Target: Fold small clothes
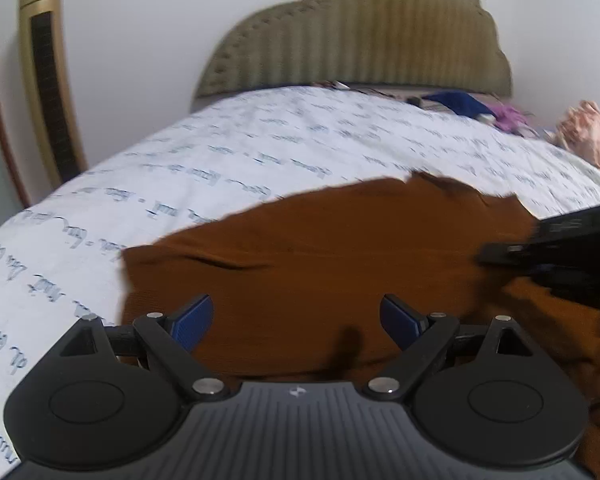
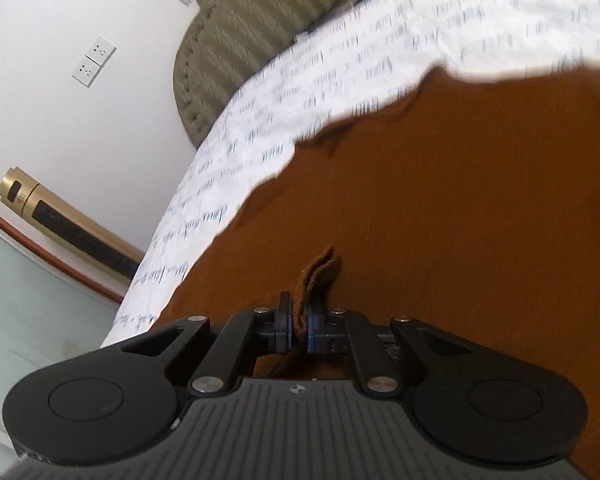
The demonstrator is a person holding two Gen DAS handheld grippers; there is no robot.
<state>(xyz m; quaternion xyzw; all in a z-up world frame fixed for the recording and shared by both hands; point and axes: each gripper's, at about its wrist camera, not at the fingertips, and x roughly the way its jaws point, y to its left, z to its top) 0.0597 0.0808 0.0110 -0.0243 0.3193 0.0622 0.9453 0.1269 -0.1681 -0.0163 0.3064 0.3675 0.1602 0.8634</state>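
So my right gripper (image 2: 299, 330) is pinching the brown garment (image 2: 440, 208) edge to fold it across the bed (image 1: 260, 144); left gripper (image 1: 296, 322) hangs released.

The left claw (image 1: 296, 322) is matt black plastic with a dark grey ribbed plate at its base, marked at the centre by a small white emblem. On either side sits a rounded black housing with a shallow circular recess. Angled black link arms run forward from silver pivot pins to the fingers, and smaller silver screw heads cap the outer joints. Each finger carries a blue pad (image 1: 194, 320) with a fine ribbed texture. The right claw (image 2: 299, 330) has the same build: grey ribbed plate, small emblem, twin round housings, black links with silver pins, and blue pads (image 2: 311, 334) edged in black.
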